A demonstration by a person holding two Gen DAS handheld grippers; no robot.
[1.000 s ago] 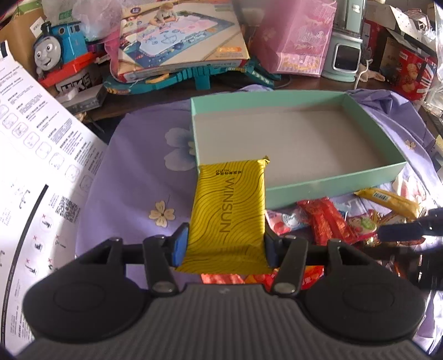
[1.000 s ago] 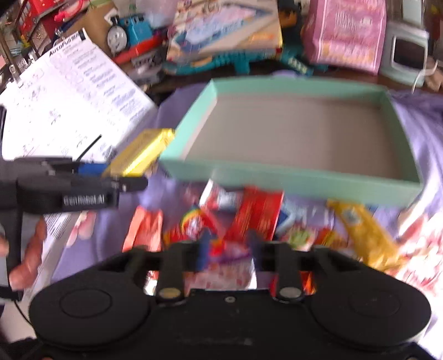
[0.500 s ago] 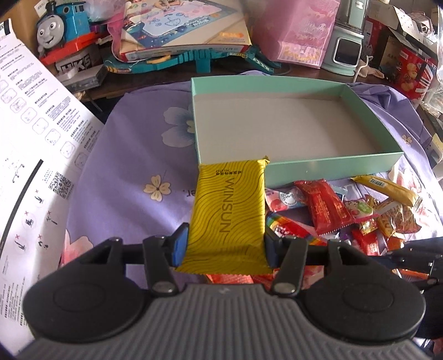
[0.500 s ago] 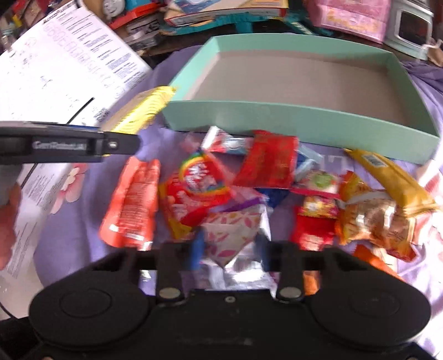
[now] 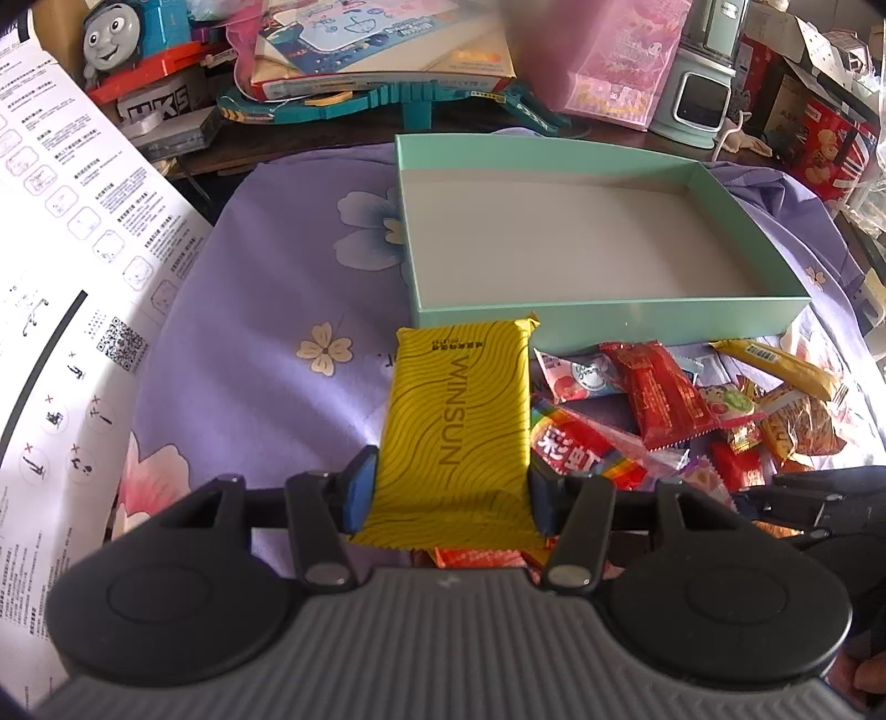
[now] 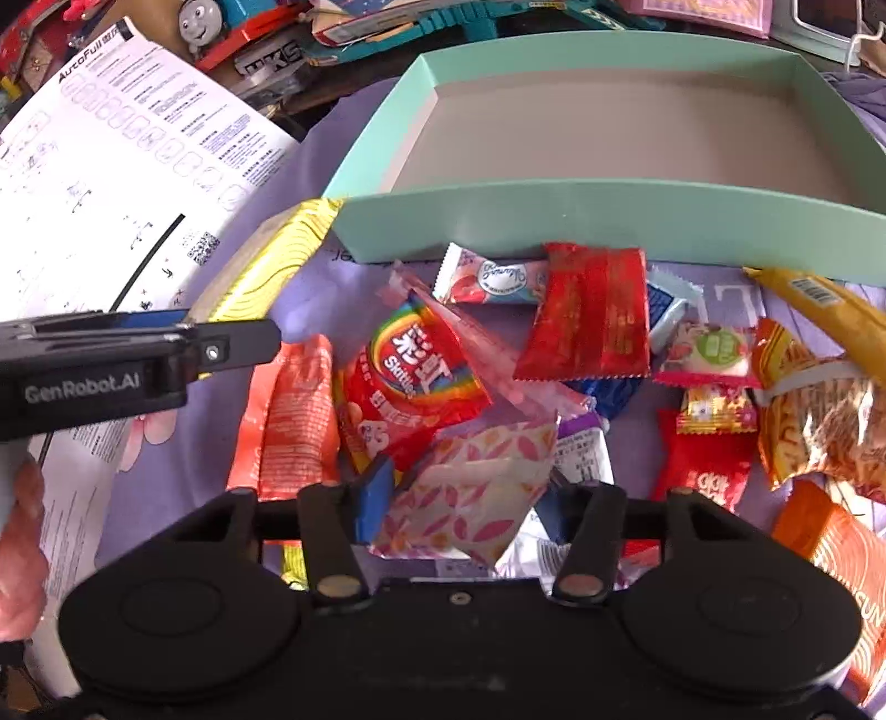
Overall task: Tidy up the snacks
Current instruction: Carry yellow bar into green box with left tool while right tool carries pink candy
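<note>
My left gripper [image 5: 451, 490] is shut on a yellow WINSUN snack pack [image 5: 457, 426] and holds it just short of the near wall of the empty mint-green box [image 5: 609, 318]. From the right wrist view the left gripper [image 6: 221, 346] and the yellow pack [image 6: 277, 260] sit at the left, beside the box corner [image 6: 554, 221]. My right gripper [image 6: 465, 501] has its jaws around a white packet with pink leaves [image 6: 470, 493] in the snack pile. A red Skittles bag [image 6: 407, 382] and a red wrapper [image 6: 590, 315] lie beyond it.
Purple flowered cloth [image 5: 266, 310] covers the table. A large printed instruction sheet [image 5: 66, 232] lies at the left. Toys, a Thomas train [image 5: 133, 33] and boxes crowd the far edge. An orange pouch [image 6: 290, 415] and yellow bar [image 6: 830, 315] lie in the pile.
My right gripper dropped down and forward into the pile and now has the pink-leaf packet between its jaws. My left gripper pulled back slightly, still holding the yellow pack.
</note>
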